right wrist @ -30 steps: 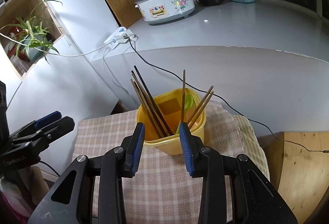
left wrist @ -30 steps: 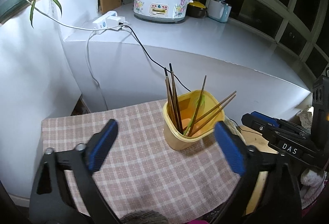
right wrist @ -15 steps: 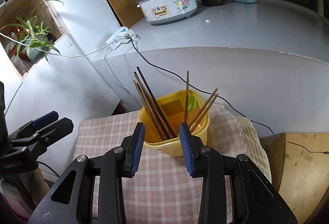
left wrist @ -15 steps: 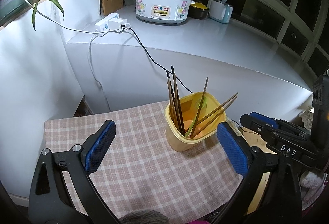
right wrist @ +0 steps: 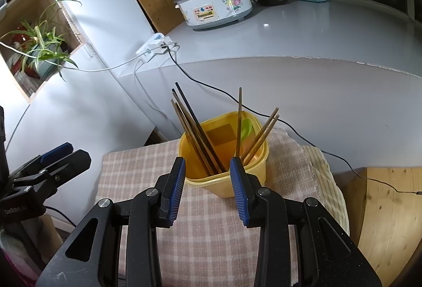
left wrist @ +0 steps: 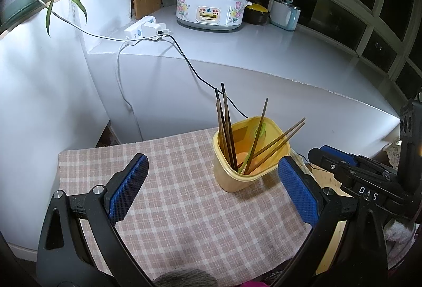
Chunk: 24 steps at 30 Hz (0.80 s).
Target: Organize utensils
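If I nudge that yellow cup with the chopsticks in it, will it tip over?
Probably easily. The yellow cup looks like thin plastic, likely light. The chopsticks stand tall and lean outward, raising its balance point. The checked cloth may grip its base, favouring tipping over sliding.

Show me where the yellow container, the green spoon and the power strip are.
yellow container [right wrist: 224, 185], right wrist view, on its front wall.
green spoon [right wrist: 246, 129], right wrist view, on its bowl.
power strip [left wrist: 143, 30], left wrist view, on its white body.
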Each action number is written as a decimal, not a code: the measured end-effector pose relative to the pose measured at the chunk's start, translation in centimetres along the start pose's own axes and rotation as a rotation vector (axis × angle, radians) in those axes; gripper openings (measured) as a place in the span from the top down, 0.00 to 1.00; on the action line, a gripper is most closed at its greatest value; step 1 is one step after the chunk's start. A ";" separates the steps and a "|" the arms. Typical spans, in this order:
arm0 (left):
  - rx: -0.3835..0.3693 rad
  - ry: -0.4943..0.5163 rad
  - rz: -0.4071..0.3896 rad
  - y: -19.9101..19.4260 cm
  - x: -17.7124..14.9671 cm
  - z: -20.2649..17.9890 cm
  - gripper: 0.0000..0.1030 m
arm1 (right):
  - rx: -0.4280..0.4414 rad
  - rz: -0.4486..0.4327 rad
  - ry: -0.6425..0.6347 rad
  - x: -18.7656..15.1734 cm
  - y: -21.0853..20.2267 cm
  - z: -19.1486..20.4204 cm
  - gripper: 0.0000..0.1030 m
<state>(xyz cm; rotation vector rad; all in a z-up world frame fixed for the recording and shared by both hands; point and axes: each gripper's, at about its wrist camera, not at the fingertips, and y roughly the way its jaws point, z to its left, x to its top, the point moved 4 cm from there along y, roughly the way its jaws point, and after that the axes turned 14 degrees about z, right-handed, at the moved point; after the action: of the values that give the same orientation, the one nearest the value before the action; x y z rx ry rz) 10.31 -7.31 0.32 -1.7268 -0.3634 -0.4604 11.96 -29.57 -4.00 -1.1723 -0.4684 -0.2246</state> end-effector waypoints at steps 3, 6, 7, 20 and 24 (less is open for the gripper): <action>0.005 0.004 -0.001 0.0 0.0 0.0 0.03 | 0.000 0.000 0.001 0.0 0.0 0.0 0.68; 0.015 0.002 0.000 -0.1 0.0 0.0 0.03 | -0.002 0.000 0.006 -0.1 -0.1 -0.1 0.68; 0.019 0.001 0.001 -0.2 0.0 0.0 0.03 | -0.002 0.001 0.008 -0.2 -0.1 -0.1 0.68; 0.004 -0.010 0.023 0.0 -0.1 -0.2 0.03 | 0.001 0.009 0.014 -0.1 0.1 -0.1 0.68; 0.006 -0.003 0.002 -0.3 -0.1 -0.4 0.03 | 0.013 0.016 0.013 -0.1 0.2 0.0 0.68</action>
<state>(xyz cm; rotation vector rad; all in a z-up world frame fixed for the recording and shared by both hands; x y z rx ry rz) 10.07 -7.61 0.55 -1.7221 -0.3647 -0.4545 11.96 -29.47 -4.24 -1.1608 -0.4482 -0.2155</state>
